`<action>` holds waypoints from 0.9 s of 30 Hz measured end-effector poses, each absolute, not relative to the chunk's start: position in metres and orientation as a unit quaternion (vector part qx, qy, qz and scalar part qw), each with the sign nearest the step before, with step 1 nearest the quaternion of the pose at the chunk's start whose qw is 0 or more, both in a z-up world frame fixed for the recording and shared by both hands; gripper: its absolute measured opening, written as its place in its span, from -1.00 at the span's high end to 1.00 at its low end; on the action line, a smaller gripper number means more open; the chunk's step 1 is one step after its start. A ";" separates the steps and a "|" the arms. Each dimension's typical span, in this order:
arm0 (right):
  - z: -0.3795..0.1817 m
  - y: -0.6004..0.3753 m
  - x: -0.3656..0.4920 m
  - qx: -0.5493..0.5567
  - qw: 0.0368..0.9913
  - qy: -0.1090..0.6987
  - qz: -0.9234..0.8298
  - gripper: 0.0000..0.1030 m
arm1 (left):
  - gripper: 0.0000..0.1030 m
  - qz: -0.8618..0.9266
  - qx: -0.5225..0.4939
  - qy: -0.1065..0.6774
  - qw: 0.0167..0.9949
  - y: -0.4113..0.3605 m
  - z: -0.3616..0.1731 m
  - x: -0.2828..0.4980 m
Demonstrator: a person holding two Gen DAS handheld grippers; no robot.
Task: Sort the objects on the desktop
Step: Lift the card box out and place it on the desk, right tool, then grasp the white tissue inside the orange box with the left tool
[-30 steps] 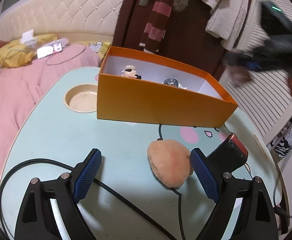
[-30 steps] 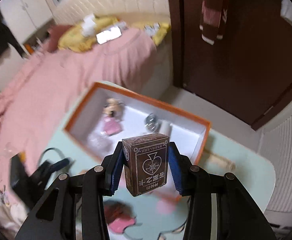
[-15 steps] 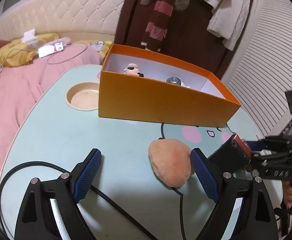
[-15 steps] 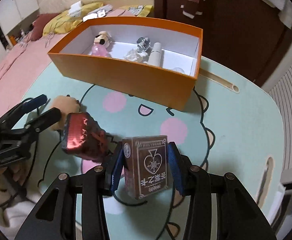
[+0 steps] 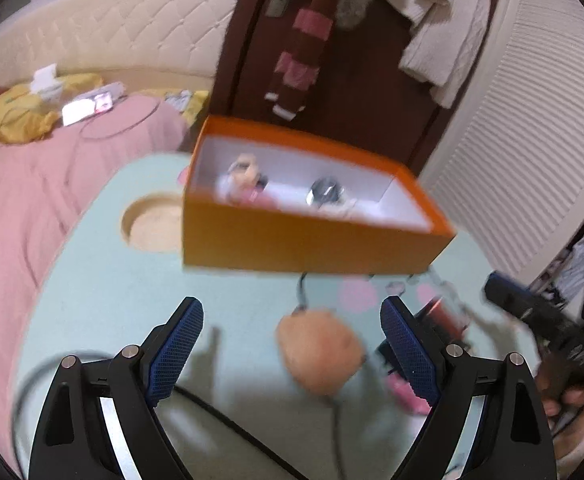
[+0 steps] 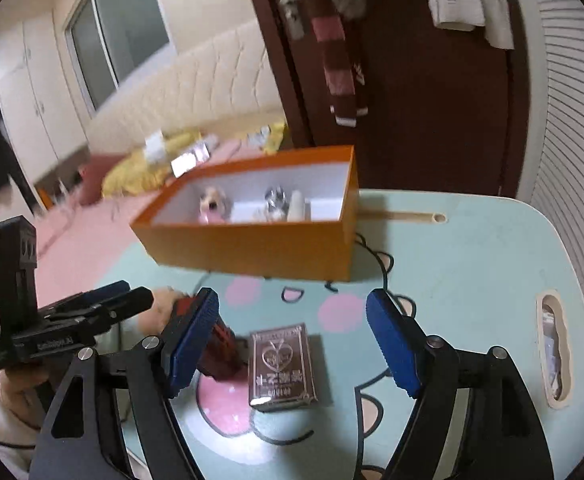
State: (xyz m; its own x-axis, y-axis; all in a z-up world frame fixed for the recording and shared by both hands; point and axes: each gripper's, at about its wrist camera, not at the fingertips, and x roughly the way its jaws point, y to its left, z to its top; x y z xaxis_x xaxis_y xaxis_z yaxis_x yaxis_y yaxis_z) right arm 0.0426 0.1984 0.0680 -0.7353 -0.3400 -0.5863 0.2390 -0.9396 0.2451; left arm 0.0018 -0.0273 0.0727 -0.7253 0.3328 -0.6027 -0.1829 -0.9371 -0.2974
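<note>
On bench (image 6: 471, 264): we see 3+ items in box (image 6: 252, 256); cards (image 6: 282, 364), plush (image 5: 317, 346) left; right hand-held gripper (image 6: 292, 344) opening off cards, left hand-held gripper (image 5: 292, 348) spread.

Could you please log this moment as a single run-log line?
right tongs: opening, card box lying on table, pads clear | left tongs: open over plush | orange box: holds small items

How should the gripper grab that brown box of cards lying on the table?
Grip the card box across its two long side edges, coming down from above. It lies flat on the table, so its broad faces cannot be pinched, and its narrow width already sits between the opening jaws of the right gripper. Mind the red box close on its left.
</note>
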 end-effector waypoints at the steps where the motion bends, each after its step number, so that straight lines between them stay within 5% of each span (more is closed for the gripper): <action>1: 0.069 0.201 0.042 0.324 0.154 -0.082 -0.930 -0.49 | -0.75 0.924 -0.340 -0.099 0.143 -0.024 0.087 -0.006; 8: 0.064 0.222 0.029 0.337 0.170 -0.152 -0.913 -0.49 | -0.63 0.886 -0.429 -0.040 0.172 0.011 0.128 -0.095; 14: 0.063 0.235 0.029 0.339 0.168 -0.182 -0.908 -0.49 | -0.48 0.825 -0.538 -0.013 0.174 0.045 0.089 -0.158; 17: 0.060 0.239 0.028 0.343 0.170 -0.199 -0.902 -0.49 | -0.15 0.797 -0.578 -0.004 0.175 0.055 0.068 -0.171; 22: 0.056 0.242 0.027 0.350 0.175 -0.215 -0.895 -0.49 | -0.13 0.780 -0.605 0.028 0.156 0.060 0.040 -0.173; 24: 0.054 0.243 0.026 0.354 0.176 -0.219 -0.892 -0.49 | 0.09 0.788 -0.594 0.033 0.156 0.059 0.040 -0.173; 26: 0.052 0.243 0.025 0.357 0.176 -0.224 -0.890 -0.49 | 0.68 0.794 -0.586 0.043 0.154 0.057 0.042 -0.172; 27: 0.051 0.243 0.025 0.358 0.176 -0.225 -0.889 -0.49 | 0.68 0.795 -0.585 0.038 0.157 0.054 0.043 -0.172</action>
State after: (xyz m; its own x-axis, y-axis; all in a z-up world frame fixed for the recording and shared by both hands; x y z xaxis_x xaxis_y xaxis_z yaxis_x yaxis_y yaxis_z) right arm 0.0248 0.2435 0.0509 -0.6818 -0.4745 -0.5568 0.1523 -0.8365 0.5264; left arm -0.1721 0.0544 0.0433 -0.2653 0.2055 -0.9420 -0.2936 -0.9478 -0.1241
